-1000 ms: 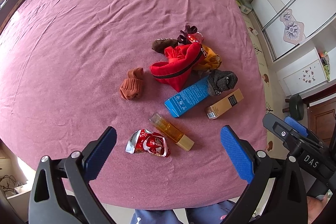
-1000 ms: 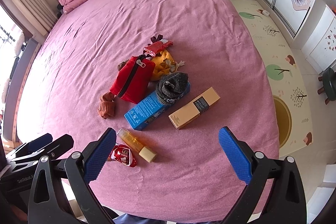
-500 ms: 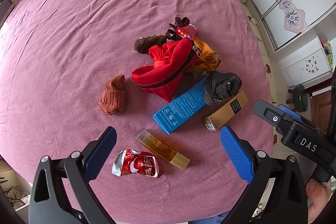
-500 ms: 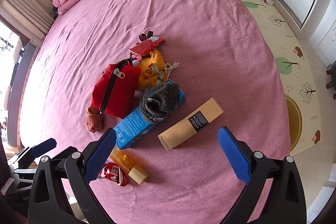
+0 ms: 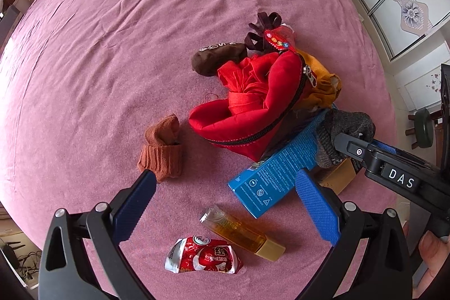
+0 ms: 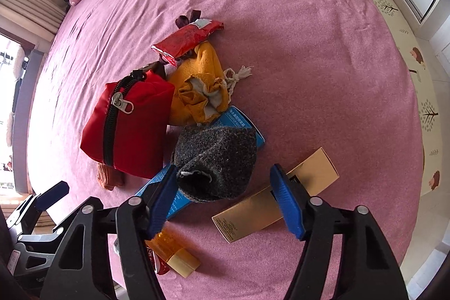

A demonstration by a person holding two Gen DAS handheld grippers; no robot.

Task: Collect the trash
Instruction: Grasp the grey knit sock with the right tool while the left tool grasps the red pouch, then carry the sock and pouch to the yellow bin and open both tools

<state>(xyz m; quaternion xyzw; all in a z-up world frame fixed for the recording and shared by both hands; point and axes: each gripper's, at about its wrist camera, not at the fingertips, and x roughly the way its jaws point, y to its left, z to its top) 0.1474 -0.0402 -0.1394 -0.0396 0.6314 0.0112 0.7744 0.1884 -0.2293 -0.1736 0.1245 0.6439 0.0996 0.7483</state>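
Litter and clothes lie in a pile on the pink bed. My left gripper is open wide, low over a crushed red can, an amber bottle and the end of a blue box. My right gripper hangs over the grey sock, which lies on the blue box. Its jaws are closing with the sock between them; the left pad is at the sock's edge and the right pad stands apart from it. A tan box lies under the right finger.
A red zip pouch, a yellow cloth bag, a red snack wrapper, a rust sock and a dark brown sock crowd the pile. The bed's edge and a patterned floor mat lie to the right.
Both grippers have come down closer to the pile. The right jaws have narrowed from wide open to either side of the grey sock. The left jaws stay wide.
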